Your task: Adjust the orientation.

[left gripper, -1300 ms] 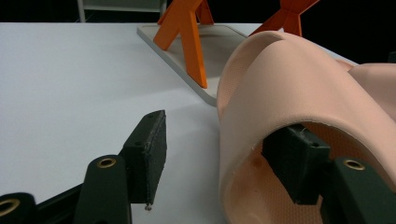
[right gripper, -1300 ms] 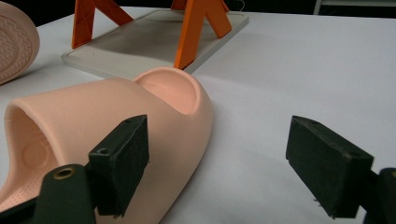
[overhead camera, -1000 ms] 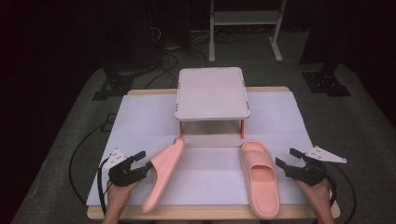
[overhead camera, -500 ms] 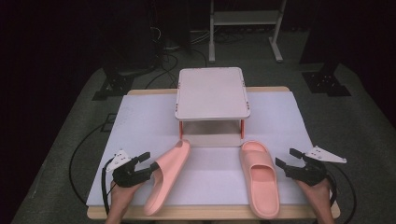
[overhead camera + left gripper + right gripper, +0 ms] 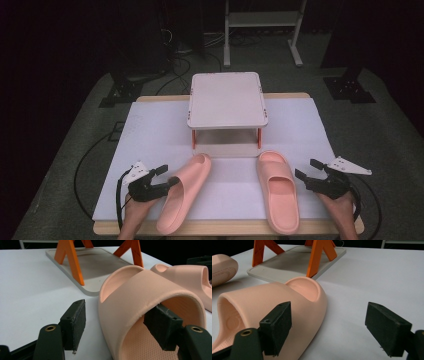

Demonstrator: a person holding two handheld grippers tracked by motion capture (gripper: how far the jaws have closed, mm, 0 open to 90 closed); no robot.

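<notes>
- Lying on the white table cover [image 5: 150, 130], the left slipper [image 5: 182, 192] sat at the near left, toe angled toward the stand, heel at the table's front edge
- In the left gripper view, that slipper's strap [image 5: 150, 293] arched over one jaw, which reached inside the opening, while the other jaw stood outside on the bare cover
- The left gripper [image 5: 162, 181] had just been opening; the strap's side wall lay between the jaws, with a clear gap at the outer pad [image 5: 76, 325], so the slipper looked released rather than clamped
- The right slipper [image 5: 277, 190] lay flat at the near right, toe toward the stand, well apart from its mate
- The right gripper [image 5: 309, 175] hovered just beside that slipper's outer edge, jaws spread wide and holding nothing
- In the right gripper view, one pad [image 5: 278, 326] stood close against the slipper's side; whether it touched could not be told
- A small stand [image 5: 226, 100] with orange legs [image 5: 194, 139] and a pale top stood beyond both slippers, mid-table
</notes>
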